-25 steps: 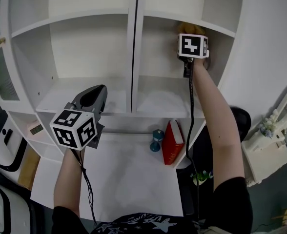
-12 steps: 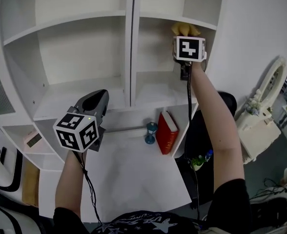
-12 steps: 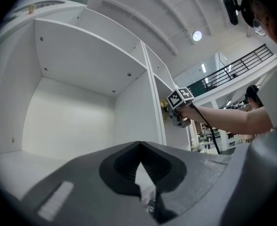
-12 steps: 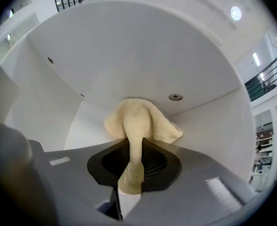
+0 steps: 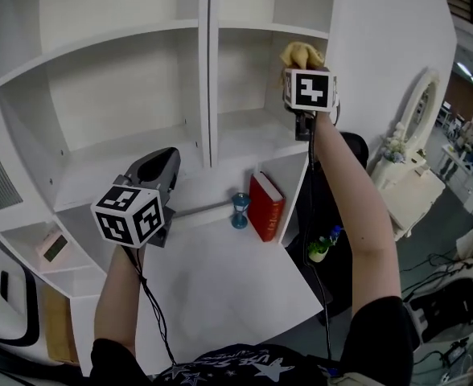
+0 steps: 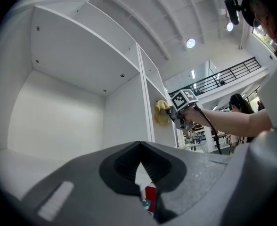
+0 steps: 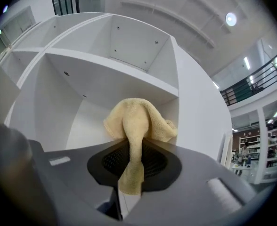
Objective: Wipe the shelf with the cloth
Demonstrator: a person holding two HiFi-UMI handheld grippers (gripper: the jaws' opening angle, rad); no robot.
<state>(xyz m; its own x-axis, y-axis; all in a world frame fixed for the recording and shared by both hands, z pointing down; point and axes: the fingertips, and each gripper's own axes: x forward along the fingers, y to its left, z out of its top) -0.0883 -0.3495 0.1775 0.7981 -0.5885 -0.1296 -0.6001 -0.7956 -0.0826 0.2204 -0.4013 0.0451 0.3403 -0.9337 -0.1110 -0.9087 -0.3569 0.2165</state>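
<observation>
Setting: I look down on a tall white shelf unit (image 5: 208,71) with open compartments on either side of a central upright. A white desk surface (image 5: 220,288) lies below it.
Far left: a small pale pink box with a screen (image 5: 53,246) sits in a low side compartment.
Left gripper: the left gripper (image 6: 138,147) hangs low in front of the left-hand compartments. Its jaws are closed tip to tip, with nothing between them, and they touch no board.
Centre: a small blue hourglass-shaped object (image 5: 239,210) stands on the desk surface. Just to its right a red hardback book (image 5: 265,207) stands tilted, beside the unit's right side panel.
Right gripper: the right gripper (image 7: 133,147) is raised on an outstretched arm at the upper right compartment. Its jaws are clamped on a fold of cloth.
Cloth: the yellow terry cloth (image 7: 138,119) bunches above the jaw tips, and a strip of it hangs down between them. It sits at the front edge of the upper right shelf board, but I cannot tell whether it touches the board.
Far right: a white oval mirror in an ornate frame (image 5: 420,119) stands well apart from the unit.
</observation>
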